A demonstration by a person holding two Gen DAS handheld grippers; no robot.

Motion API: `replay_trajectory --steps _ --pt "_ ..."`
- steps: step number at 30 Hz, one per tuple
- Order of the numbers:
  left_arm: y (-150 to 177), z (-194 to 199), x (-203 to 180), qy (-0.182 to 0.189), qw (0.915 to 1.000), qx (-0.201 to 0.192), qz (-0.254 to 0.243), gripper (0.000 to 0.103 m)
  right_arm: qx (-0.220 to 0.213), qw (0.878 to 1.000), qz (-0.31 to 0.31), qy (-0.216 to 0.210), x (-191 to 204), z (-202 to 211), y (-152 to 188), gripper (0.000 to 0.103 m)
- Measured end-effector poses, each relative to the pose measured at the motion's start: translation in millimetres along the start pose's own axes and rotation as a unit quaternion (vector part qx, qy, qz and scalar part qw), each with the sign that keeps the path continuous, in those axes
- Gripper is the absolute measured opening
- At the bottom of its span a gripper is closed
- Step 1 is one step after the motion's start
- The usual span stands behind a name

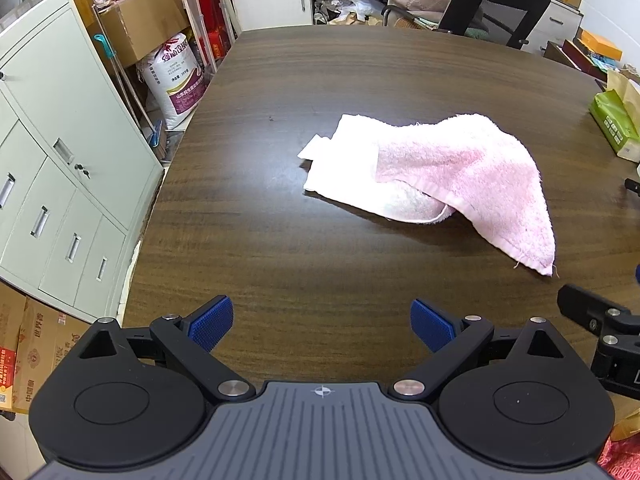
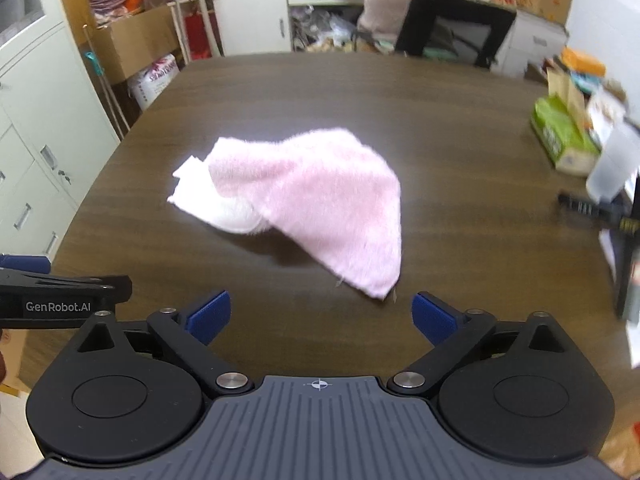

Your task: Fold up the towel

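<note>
The left tool (image 1: 322,326) hovers over the near part of the dark wooden worktop (image 1: 280,100) with its two blue-padded fingers (image 1: 212,328) spread wide — nothing lies between them and they touch nothing. The right tool (image 2: 320,320) is likewise spread wide and empty, its blue pads (image 2: 434,322) held above bare wood.

The pink towel (image 1: 448,172) lies crumpled in a loose heap on the worktop, ahead of both tools and apart from them. One pink layer is draped over a paler, almost white part that sticks out on the left side, and a pointed corner (image 1: 546,268) trails toward the near edge. In the right wrist view that corner (image 2: 380,292) ends just ahead of the right tool's fingertips, slightly right of centre, without touching them; this view is somewhat blurred.

The two tools sit side by side — the black body of the right one shows at the right edge of the left wrist view, and the left one's side, marked "GenRobot.AI", shows at the left edge of the right wrist view.

A green packet (image 1: 612,128) rests near the worktop's right edge, well apart from the towel.
</note>
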State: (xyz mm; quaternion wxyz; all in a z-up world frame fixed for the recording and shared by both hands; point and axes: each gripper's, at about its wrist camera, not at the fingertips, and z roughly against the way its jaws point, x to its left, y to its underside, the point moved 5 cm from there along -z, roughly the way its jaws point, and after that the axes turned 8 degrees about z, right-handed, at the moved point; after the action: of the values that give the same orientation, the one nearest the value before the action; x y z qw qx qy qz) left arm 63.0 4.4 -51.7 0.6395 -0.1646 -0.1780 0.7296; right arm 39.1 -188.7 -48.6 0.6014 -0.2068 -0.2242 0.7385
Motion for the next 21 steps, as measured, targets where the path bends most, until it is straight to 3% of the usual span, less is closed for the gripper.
replay_trajectory --steps 3,6,9,16,21 --pt "-5.4 -4.0 0.5 0.001 1.0 0.001 0.002 0.098 -0.01 1.0 0.026 -0.007 -2.8 -8.0 -5.1 0.092" --pt "-10.1 -8.5 2.1 0.001 1.0 0.004 0.004 0.098 -0.02 0.998 0.053 -0.014 -4.3 -16.3 -10.4 0.073" --pt "-14.1 -13.3 4.9 0.0 0.9999 0.007 0.008 0.098 -0.019 0.996 0.076 -0.04 29.8 -37.5 -17.9 0.055" --pt "-20.6 -27.4 14.5 -0.006 0.9995 0.021 0.022 0.098 -0.022 0.99 0.138 -0.037 44.0 -75.4 -26.7 0.052" --pt "-23.6 -34.8 19.0 -0.008 0.9991 0.029 0.03 0.098 -0.022 0.987 0.149 -0.049 48.4 -98.8 -35.5 0.044"
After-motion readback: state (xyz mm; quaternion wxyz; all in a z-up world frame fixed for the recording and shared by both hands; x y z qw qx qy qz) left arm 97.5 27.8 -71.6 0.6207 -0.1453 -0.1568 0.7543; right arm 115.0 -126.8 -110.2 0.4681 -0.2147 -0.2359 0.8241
